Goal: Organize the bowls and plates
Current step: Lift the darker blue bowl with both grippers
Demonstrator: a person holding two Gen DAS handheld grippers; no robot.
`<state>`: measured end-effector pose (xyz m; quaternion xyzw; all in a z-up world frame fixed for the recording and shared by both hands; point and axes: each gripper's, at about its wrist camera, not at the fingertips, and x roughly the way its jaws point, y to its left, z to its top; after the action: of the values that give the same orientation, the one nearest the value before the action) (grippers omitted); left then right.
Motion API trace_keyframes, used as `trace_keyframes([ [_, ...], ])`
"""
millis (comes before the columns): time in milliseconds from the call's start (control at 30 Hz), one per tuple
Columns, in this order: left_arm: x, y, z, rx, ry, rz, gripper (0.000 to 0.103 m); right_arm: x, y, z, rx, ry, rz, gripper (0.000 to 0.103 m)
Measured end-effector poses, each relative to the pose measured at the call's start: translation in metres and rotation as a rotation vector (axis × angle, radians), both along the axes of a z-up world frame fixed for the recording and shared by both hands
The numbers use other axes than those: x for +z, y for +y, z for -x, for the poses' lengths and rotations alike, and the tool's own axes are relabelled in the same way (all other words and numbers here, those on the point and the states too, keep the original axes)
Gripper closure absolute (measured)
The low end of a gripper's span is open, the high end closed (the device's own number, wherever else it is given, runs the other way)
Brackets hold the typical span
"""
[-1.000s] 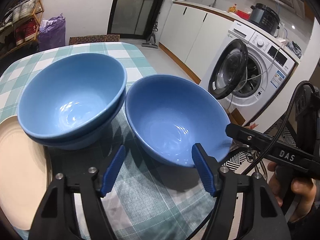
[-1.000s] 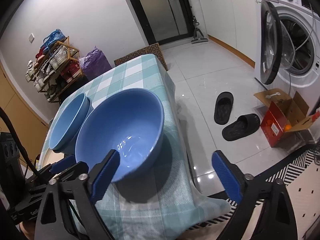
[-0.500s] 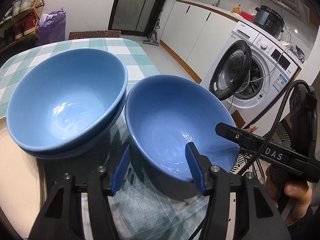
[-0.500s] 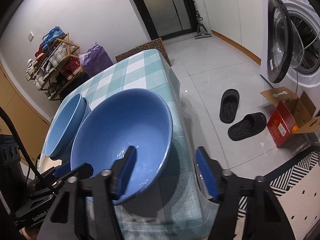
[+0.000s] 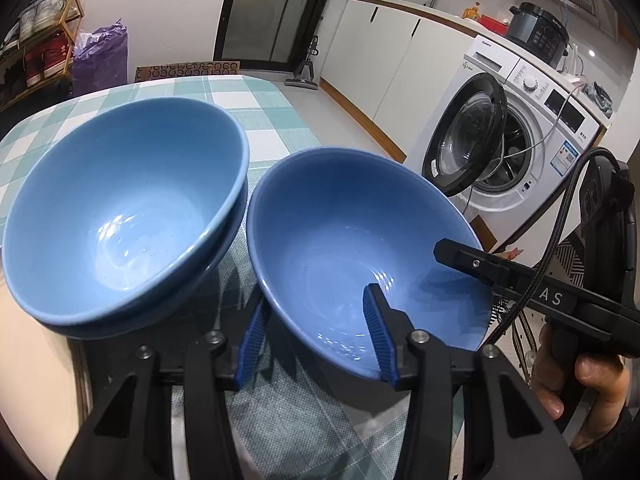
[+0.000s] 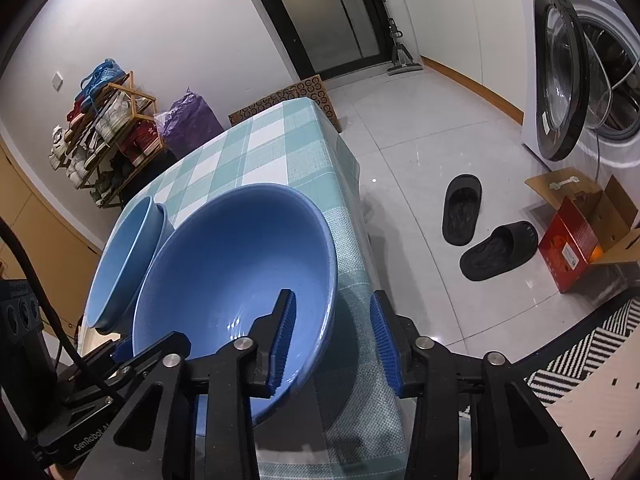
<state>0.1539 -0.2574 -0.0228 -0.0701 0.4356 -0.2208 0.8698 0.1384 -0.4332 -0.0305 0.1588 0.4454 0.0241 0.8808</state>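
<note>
blue single bowl: left gripper and right gripper straddle its rim, jaws just closing, not yet pinching; seat pads squarely before lifting onto the stacked bowls.

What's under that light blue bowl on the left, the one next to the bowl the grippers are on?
The light blue bowl is nested in a second blue bowl; only that one's rim and upper wall show. What the stack stands on is hidden; the checked tablecloth lies around it.
</note>
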Motion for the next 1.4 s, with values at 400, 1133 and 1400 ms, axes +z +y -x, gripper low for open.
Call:
trace_keyframes([
  [400,0.0,0.001,0.001,-0.003,-0.011,-0.018,0.068,0.001,0.004,0.005,0.01,-0.021,0.0,0.084],
  [1133,0.021,-0.007,0.016,-0.064,-0.069,-0.02,0.073,0.036,-0.008,0.042,-0.034,-0.079,0.047,0.087],
  [1400,0.041,-0.004,0.025,-0.078,-0.116,-0.002,0.072,0.066,-0.006,0.061,-0.041,-0.139,0.072,0.087],
])
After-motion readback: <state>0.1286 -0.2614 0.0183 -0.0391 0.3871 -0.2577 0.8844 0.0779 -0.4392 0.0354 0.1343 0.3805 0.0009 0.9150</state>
